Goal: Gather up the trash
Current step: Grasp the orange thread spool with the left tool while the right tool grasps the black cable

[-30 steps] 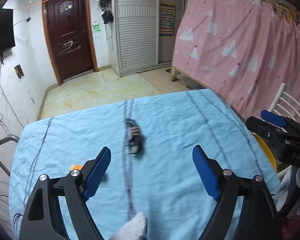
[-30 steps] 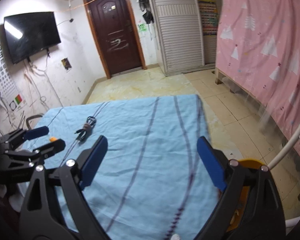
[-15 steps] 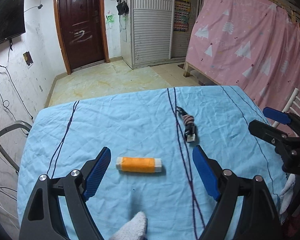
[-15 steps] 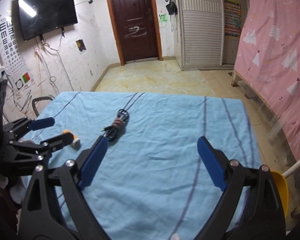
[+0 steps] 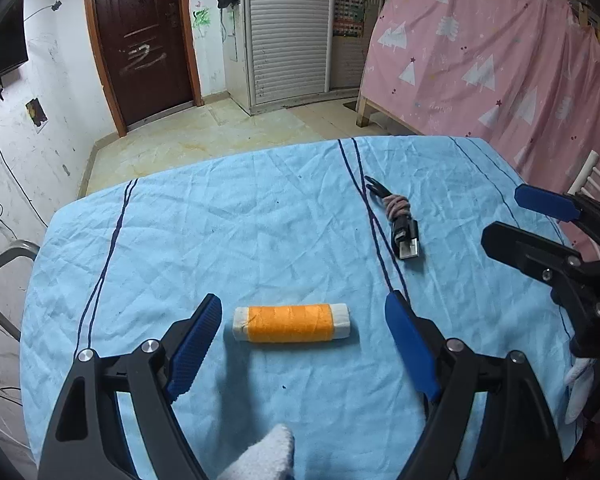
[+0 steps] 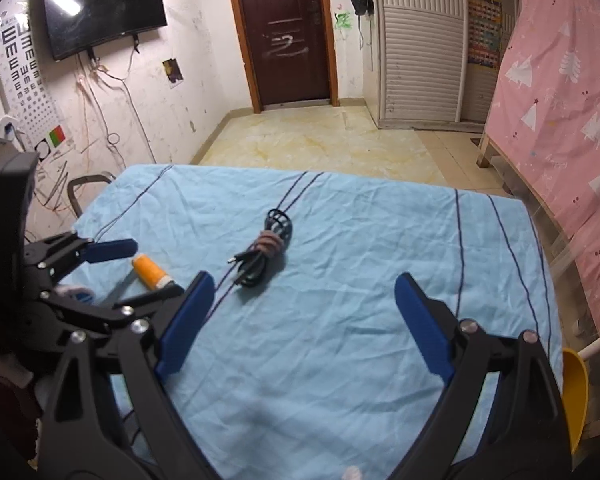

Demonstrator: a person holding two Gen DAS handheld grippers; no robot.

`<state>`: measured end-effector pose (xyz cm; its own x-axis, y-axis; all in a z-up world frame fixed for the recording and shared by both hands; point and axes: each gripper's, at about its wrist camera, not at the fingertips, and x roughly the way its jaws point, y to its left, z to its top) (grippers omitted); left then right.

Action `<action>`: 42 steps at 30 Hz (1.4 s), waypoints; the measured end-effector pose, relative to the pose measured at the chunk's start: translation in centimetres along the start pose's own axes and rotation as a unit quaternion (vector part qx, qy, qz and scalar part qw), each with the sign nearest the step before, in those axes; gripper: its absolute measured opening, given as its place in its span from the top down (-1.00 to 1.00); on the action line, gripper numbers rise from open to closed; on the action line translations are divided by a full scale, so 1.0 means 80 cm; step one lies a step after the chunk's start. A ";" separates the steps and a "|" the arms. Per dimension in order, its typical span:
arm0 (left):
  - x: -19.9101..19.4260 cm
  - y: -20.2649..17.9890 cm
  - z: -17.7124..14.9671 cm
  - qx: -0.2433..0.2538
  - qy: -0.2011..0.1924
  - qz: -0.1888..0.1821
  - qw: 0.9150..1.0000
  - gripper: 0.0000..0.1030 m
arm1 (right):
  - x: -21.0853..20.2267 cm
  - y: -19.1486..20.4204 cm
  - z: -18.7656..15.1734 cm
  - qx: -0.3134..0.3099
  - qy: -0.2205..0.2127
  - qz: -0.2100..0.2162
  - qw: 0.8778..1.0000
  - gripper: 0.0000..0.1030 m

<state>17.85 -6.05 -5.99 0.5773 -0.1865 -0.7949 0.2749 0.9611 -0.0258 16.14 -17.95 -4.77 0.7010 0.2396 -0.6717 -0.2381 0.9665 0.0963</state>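
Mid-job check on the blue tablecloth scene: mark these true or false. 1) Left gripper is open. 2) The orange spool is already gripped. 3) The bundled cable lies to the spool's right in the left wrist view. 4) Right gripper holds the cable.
1) The left gripper is open: true.
2) The orange spool is already gripped: false. It lies on the blue tablecloth between the spread fingers, untouched.
3) The bundled cable lies to the spool's right and farther away: true.
4) The right gripper holds the cable: false. It is open and holds nothing.
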 end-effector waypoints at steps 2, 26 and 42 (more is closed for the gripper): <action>0.004 0.001 0.000 -0.001 0.004 -0.005 1.000 -0.46 | 0.007 0.004 0.003 -0.003 0.004 0.002 1.000 -0.70; 0.005 0.009 -0.005 -0.011 -0.006 -0.020 1.000 0.07 | 0.065 0.041 0.028 -0.034 0.044 -0.003 0.998 -0.80; 0.001 0.018 -0.008 -0.014 -0.006 -0.024 1.000 0.07 | 0.097 0.049 0.029 -0.041 0.087 -0.019 0.995 -0.12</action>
<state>17.81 -4.56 -6.48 0.5734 -0.2357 -0.7846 0.2821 0.9559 -0.0810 22.23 -12.08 -7.87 0.5854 0.1771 -0.7912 -0.2736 0.9618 0.0128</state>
